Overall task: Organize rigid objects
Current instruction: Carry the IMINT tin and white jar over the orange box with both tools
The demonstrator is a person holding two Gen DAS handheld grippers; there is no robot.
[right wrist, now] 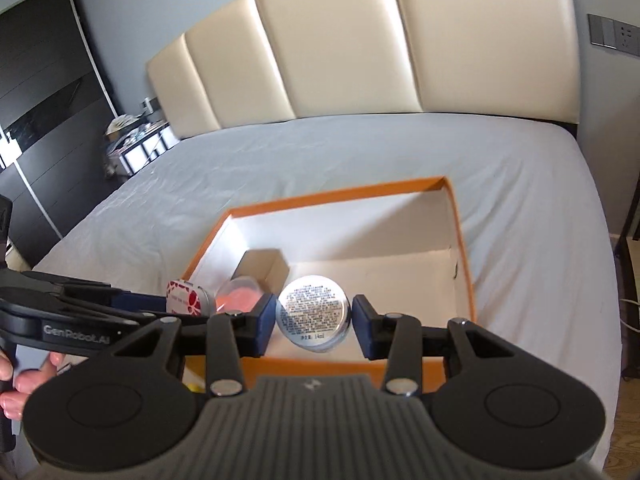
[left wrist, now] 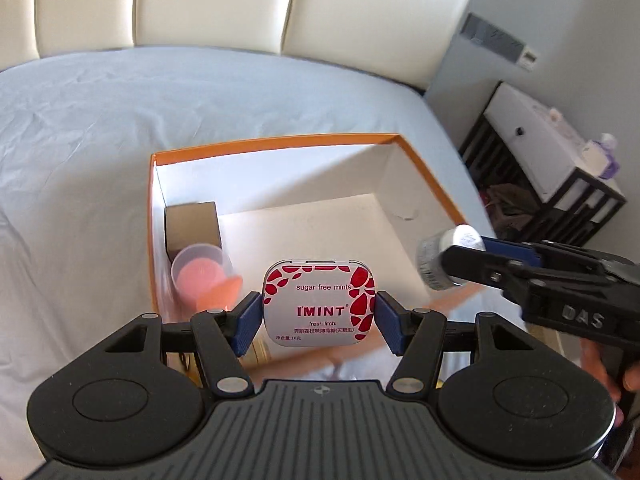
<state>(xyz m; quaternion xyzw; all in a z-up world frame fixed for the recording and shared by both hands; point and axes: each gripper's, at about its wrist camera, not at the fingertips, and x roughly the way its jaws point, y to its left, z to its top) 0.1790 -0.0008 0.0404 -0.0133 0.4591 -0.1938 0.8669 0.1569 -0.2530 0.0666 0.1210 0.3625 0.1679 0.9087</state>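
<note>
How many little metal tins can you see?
2: the mint tin in the left hand-held gripper, the round tin in the right. Others may be hidden.

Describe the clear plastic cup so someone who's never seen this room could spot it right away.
On the bed sits an orange-rimmed box. In its near left corner, against a brown carton, stands the clear plastic cup. It is the only see-through thing there, with pink inside.

Red-patterned mint tin (left wrist: 319, 303) and round silver tin (right wrist: 313, 315) held above orange box (left wrist: 280, 143)
</note>
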